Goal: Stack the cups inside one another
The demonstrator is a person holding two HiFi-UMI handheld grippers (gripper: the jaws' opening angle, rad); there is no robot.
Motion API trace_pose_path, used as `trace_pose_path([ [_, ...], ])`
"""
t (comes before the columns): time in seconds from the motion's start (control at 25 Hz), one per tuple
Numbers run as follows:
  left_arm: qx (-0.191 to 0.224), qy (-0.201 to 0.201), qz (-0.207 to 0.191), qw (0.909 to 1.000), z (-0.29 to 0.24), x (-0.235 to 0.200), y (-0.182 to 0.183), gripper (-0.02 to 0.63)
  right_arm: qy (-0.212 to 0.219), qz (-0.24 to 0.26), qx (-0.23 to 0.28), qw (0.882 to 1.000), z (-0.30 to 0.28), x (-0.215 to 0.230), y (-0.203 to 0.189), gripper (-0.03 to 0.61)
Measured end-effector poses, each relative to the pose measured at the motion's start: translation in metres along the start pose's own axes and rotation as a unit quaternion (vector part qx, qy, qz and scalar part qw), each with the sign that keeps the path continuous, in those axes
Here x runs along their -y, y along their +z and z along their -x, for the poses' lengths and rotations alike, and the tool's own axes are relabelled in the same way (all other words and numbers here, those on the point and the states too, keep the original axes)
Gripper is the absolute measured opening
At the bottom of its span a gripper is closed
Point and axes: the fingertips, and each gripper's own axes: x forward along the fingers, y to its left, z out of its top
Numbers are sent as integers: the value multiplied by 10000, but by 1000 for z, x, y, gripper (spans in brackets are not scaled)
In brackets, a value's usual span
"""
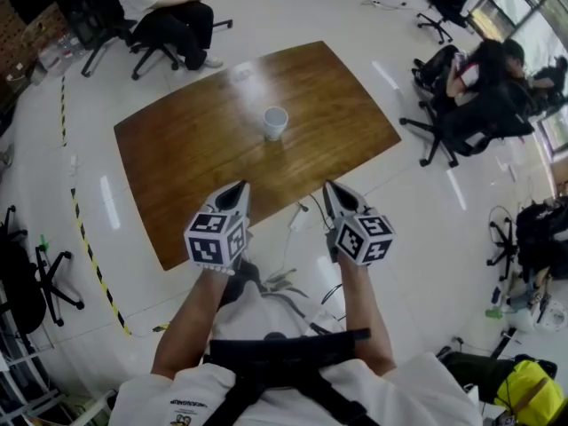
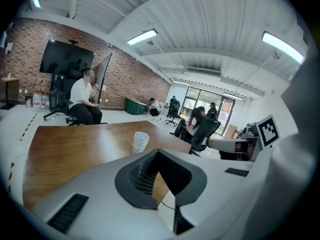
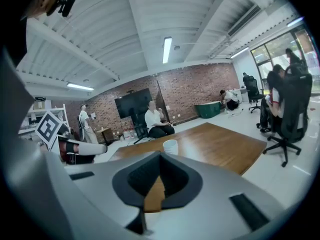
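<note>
Head cam top-down, gripper views low; shared table (image 1: pixel 195 149)

wooden table (image 1: pixel 177 158): mid-floor | seated person (image 1: pixel 160 7): beyond its far edge | yellow item (image 1: pixel 531 387), possibly a bag: floor, lower right

No legible word, number or brand.

Black-and-white square markers (image 1: pixel 213 248) on the white cubes (image 1: pixel 362 238) behind the jaws of left gripper (image 1: pixel 240 187) and right gripper (image 1: pixel 329 187): patterns only, no characters.

Dark print (image 1: pixel 182 406) on white garment (image 1: pixel 146 396), well behind the jaws: too small to read.
</note>
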Motion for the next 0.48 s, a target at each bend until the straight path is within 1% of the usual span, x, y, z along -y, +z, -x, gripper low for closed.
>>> trace_pose_path([
  [0.28,74,93,20,9999,4,5,1,-3,138,110,36,9998,-1,-3,8,2],
  [0.48,119,83,40,9999,-1,17,6,-3,100,120,75,9998,8,10,14,2],
])
